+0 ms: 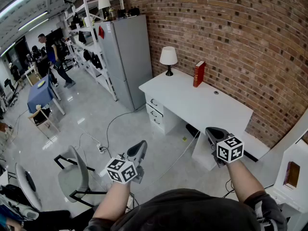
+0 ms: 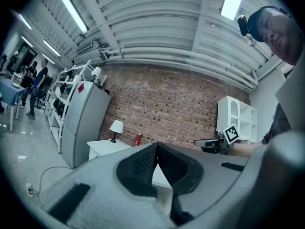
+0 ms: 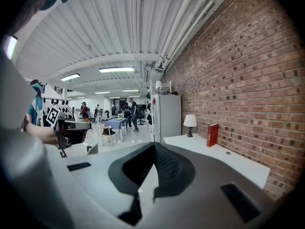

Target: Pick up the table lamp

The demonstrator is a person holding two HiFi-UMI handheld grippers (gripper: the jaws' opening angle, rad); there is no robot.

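The table lamp (image 1: 168,59), white shade on a black base, stands at the far left corner of a white desk (image 1: 192,102) against the brick wall. It also shows small in the left gripper view as the lamp (image 2: 116,129) and in the right gripper view as the lamp (image 3: 190,123). My left gripper (image 1: 139,150) is held low over the floor, well short of the desk, jaws together and empty. My right gripper (image 1: 215,134) hovers near the desk's front edge, also shut with nothing in it. Both are far from the lamp.
A red book (image 1: 198,74) stands upright on the desk right of the lamp. A grey fridge (image 1: 126,59) and shelving stand left of the desk. A grey chair (image 1: 74,177) is at my lower left, cables lie on the floor, and people stand far off at left.
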